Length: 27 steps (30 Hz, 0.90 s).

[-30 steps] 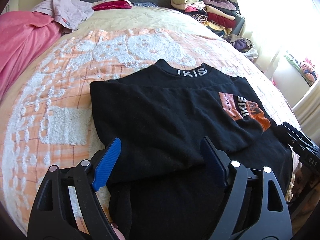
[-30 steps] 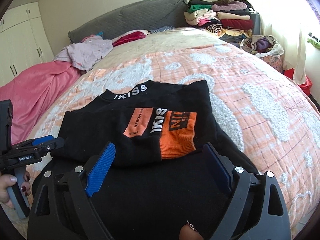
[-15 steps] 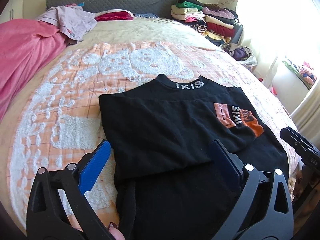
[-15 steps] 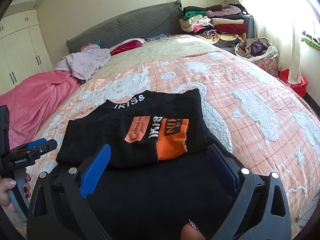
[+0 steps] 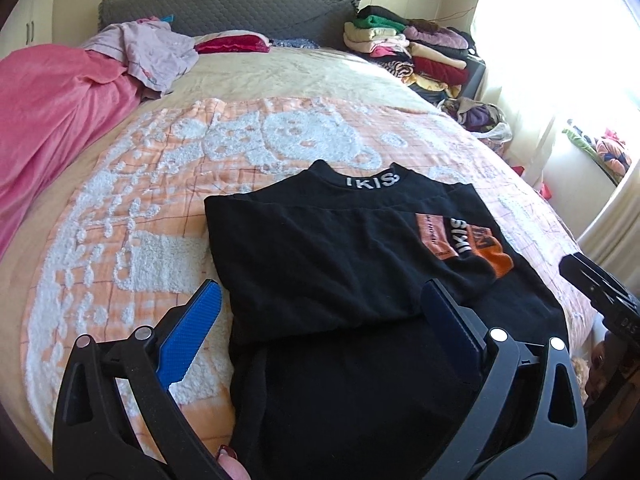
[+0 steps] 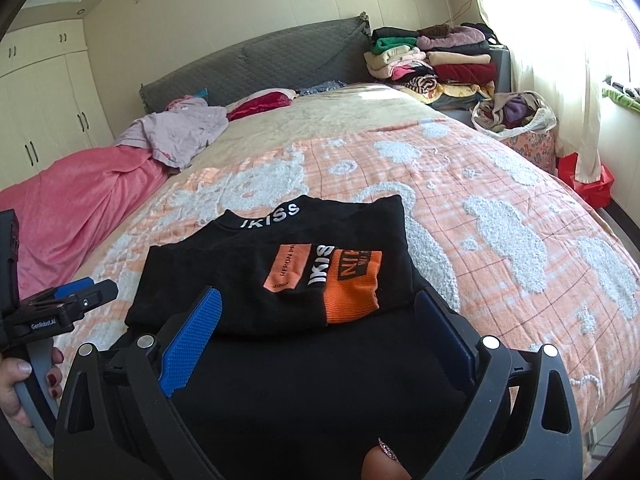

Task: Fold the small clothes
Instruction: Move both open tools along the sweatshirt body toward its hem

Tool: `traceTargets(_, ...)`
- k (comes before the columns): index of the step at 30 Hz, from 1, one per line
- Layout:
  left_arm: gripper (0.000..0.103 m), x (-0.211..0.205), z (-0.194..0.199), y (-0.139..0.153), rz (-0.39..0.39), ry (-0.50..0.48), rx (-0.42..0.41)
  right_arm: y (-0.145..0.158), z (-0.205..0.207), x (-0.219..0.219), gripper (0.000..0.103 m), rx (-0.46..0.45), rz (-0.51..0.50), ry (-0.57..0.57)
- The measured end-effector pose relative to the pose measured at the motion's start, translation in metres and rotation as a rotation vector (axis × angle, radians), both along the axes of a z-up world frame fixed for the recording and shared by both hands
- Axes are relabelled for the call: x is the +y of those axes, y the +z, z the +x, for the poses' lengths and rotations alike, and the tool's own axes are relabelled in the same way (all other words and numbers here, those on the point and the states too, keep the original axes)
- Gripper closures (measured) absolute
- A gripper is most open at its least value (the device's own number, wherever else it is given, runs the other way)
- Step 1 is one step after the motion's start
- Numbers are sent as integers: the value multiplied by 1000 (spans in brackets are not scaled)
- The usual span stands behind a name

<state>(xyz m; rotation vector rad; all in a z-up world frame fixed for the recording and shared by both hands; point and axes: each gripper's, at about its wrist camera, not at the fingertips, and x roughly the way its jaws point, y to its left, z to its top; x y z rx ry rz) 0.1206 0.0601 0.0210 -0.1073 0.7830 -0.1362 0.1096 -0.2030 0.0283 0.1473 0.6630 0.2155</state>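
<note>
A black shirt point(image 5: 320, 248) with a white-lettered collar lies flat on the orange and white bedspread point(image 5: 132, 216). Its upper part is folded down over the body. An orange and white patch point(image 6: 320, 280) shows on top. My left gripper point(image 5: 320, 296) hovers open above the shirt's near left part, with nothing between its blue pads point(image 5: 192, 332). My right gripper point(image 6: 318, 300) hovers open over the near right part, also holding nothing. Each gripper shows at the edge of the other's view: the right gripper point(image 5: 600, 292) and the left gripper point(image 6: 68, 308), held by a hand.
A pink blanket point(image 5: 48, 108) and a lilac garment point(image 5: 152, 48) lie at the far left of the bed. Stacked folded clothes point(image 6: 436, 64) and a bag of clothes point(image 6: 516, 116) stand at the far right. A grey headboard point(image 6: 260, 64) is behind, with wardrobe doors point(image 6: 44, 112) at the left.
Both grippers have lifted and drawn back from the shirt, and their jaws have spread wider. The shirt lies still on the bed.
</note>
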Motion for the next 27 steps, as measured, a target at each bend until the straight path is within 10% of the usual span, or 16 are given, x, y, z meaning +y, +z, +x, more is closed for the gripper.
traceTargets(27, 9, 1, -67, -7, 8, 50, -25, 16, -41, -5, 6, -30, -22, 26)
